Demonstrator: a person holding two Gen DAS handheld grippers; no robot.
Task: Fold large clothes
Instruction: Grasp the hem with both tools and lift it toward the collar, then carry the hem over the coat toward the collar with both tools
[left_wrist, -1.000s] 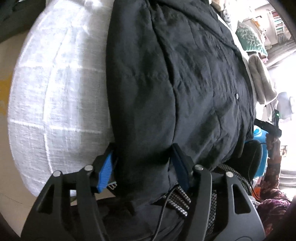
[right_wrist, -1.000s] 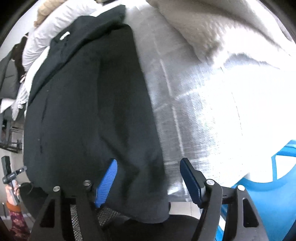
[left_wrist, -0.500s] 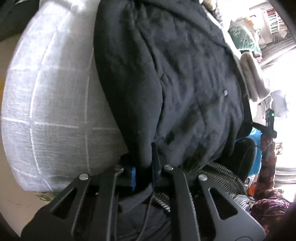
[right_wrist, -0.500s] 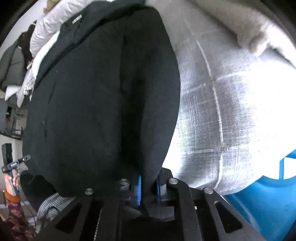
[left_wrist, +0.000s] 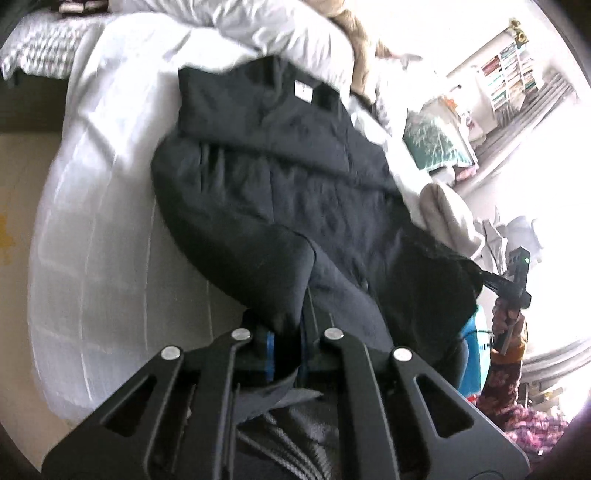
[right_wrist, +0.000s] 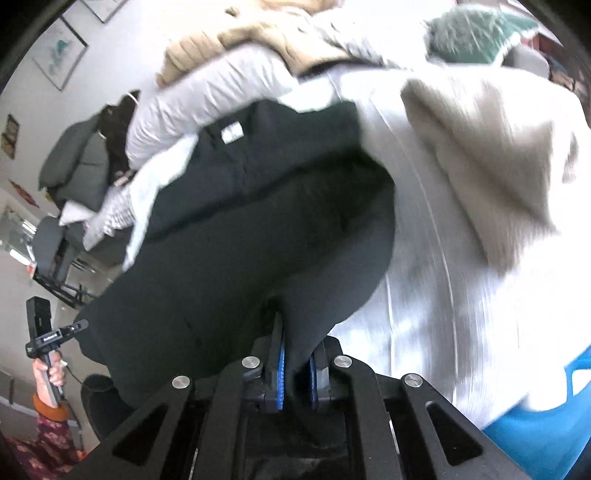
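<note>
Since earlier, both grippers closed and lifted the black jacket's (left_wrist: 295, 192) hem. Left gripper (left_wrist: 286, 354) and right gripper (right_wrist: 295, 376) clamp fabric. Carry evenly toward the collar (left_wrist: 258, 92), over the bed (left_wrist: 92, 221).

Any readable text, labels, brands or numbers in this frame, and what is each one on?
None can be read.
Neck label on the black jacket: a white tag, also seen in the right wrist view, print too blurred.
Strip on the handheld device: white marks, too small.
Shelf items and wall pictures: too blurred.
</note>
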